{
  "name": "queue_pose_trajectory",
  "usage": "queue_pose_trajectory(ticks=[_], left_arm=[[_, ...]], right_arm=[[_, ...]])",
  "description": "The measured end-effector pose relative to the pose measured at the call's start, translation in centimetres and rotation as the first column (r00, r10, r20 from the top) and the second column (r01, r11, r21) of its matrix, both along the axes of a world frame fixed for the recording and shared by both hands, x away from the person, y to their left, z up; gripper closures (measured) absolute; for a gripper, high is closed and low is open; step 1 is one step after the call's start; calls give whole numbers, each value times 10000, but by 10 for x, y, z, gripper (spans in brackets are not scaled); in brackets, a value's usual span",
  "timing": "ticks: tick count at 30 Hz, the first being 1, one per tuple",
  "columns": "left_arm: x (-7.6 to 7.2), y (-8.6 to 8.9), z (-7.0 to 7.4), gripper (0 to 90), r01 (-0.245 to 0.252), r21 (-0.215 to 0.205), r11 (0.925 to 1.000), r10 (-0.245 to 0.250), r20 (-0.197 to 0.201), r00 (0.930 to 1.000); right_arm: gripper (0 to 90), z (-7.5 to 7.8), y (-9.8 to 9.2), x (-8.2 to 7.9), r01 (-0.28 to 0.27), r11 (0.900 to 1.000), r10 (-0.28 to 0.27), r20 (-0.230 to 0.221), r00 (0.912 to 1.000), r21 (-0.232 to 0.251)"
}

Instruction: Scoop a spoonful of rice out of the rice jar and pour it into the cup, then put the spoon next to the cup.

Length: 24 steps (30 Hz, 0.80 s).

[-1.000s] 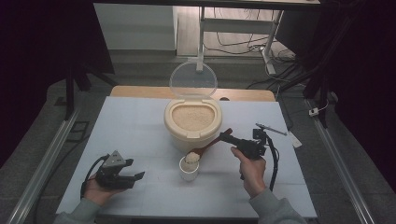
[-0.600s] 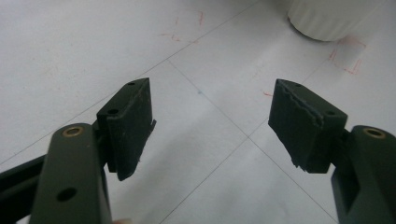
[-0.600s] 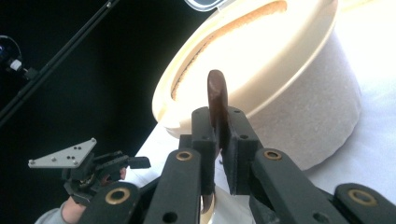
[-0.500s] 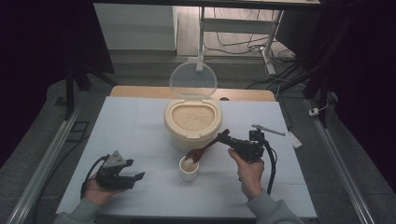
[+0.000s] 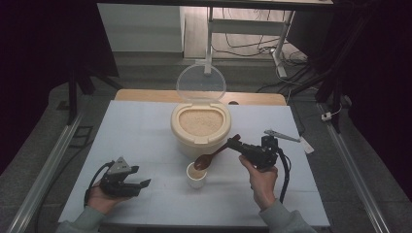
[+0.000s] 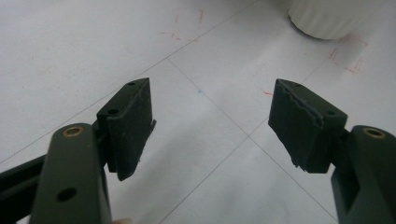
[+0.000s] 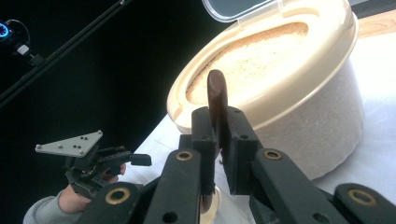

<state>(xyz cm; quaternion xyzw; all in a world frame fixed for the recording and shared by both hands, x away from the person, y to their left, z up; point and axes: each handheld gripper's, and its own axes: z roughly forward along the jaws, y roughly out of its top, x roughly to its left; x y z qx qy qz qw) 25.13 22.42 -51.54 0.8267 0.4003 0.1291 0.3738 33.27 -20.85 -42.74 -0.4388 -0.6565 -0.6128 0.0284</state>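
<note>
Dim room, dark surroundings; the white table (image 5: 145,126) is evenly lit, shadows soft, near fingers blurred

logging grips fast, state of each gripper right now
left gripper: open, holding nothing
right gripper: shut on the brown spoon above the white cup

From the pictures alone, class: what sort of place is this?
Probably a lab or recording studio, not a kitchen: black curtains, a white table with metal rails, loose floor cables.
</note>
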Motion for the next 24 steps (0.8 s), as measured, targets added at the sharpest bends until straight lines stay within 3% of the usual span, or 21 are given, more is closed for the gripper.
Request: queue_pose_trajectory(ticks=[8,14,19,24], left_arm=[[0,0,0,298,-40,-17,10000,40,-9,10000],[0,0,0,295,-29,-6,10000,29,-23,10000],[-1,-1,0,294,-9,5,10000,9,-12,10000],[1,0,0,294,-31,-28,10000,31,1,10000]], right_arm=[[833,1,-11,-1,-90,9990,100,-224,9997,444],[833,6,-34,-5,112,9979,-102,-159,9998,644],[833,14,-53,-6,85,9984,-78,-123,9999,554],[832,17,-59,-6,-287,9996,287,-258,9993,3]])
